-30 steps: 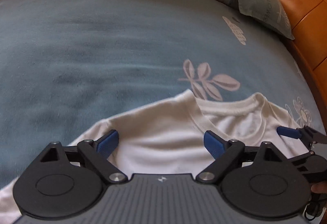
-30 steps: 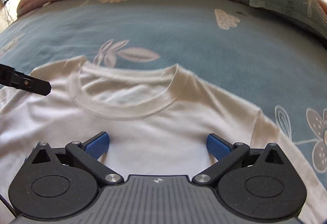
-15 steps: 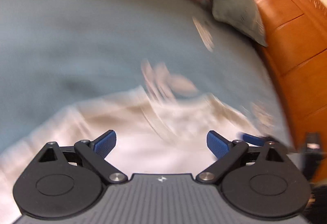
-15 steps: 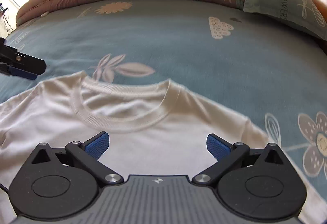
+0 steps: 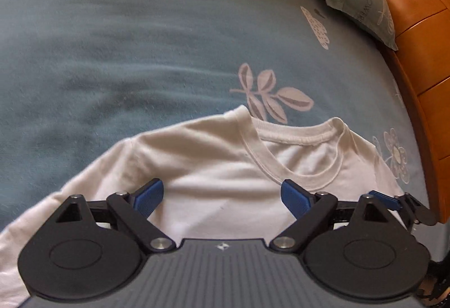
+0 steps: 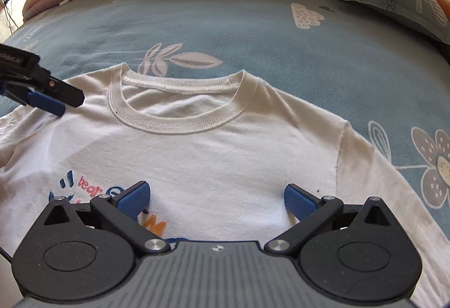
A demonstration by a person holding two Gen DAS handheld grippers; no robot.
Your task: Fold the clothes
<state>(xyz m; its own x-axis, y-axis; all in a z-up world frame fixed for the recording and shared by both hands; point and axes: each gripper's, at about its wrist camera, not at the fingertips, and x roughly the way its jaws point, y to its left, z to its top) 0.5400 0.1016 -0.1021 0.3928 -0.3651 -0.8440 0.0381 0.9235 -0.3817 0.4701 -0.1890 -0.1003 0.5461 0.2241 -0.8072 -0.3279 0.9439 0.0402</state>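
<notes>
Now both hand-held grippers, left (image 5: 222, 194) and right (image 6: 216, 197), have pulled back over the shirt (image 6: 225, 156), jaws spread.

The white T-shirt's (image 6: 213, 156) hem and sleeve ends run off frame; its chest print (image 6: 84, 190) sits partly behind the right tool (image 6: 216, 199).
</notes>
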